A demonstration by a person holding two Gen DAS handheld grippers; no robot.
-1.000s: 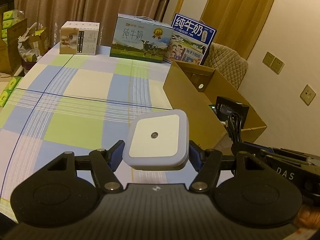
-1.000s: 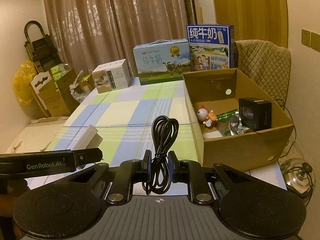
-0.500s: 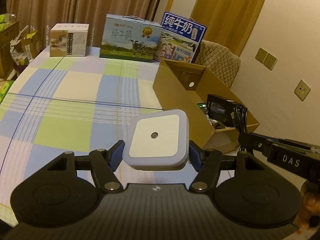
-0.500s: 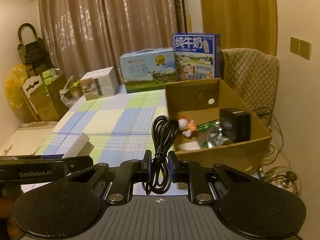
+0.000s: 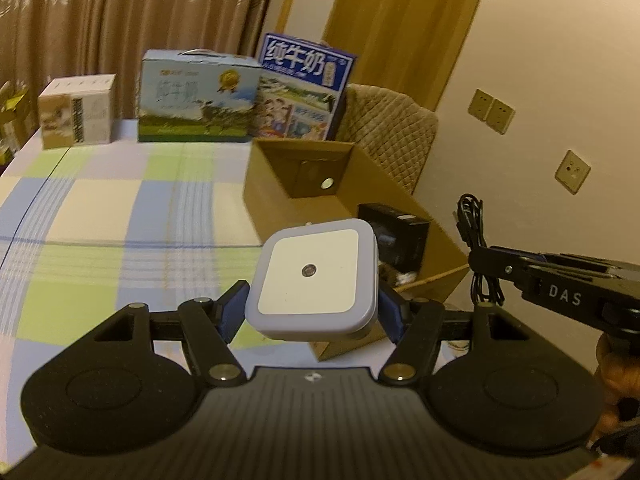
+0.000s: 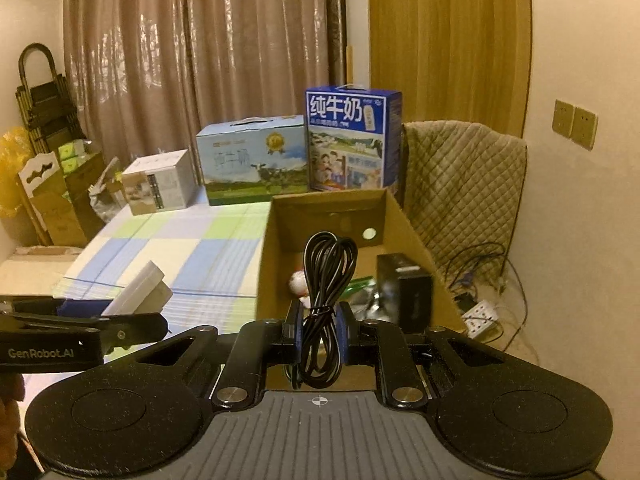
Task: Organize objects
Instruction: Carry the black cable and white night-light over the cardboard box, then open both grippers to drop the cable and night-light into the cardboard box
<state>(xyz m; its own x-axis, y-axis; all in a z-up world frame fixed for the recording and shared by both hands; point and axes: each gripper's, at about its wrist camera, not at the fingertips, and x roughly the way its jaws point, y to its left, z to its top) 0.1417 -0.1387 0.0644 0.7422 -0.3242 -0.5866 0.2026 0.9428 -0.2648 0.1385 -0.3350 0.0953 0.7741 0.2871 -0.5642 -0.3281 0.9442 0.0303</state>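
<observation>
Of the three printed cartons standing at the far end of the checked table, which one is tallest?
The dark blue milk carton with large white characters, rightmost, behind the open cardboard box. It rises above the light blue cow-print carton and small white carton.

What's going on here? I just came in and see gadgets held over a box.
A person is tidying items into the open cardboard box on the checked table. The left gripper holds a square white night light; the right gripper is shut on a bundled black cable. Both hover near the box, which already contains a black box and small items. Nothing is released yet.
</observation>
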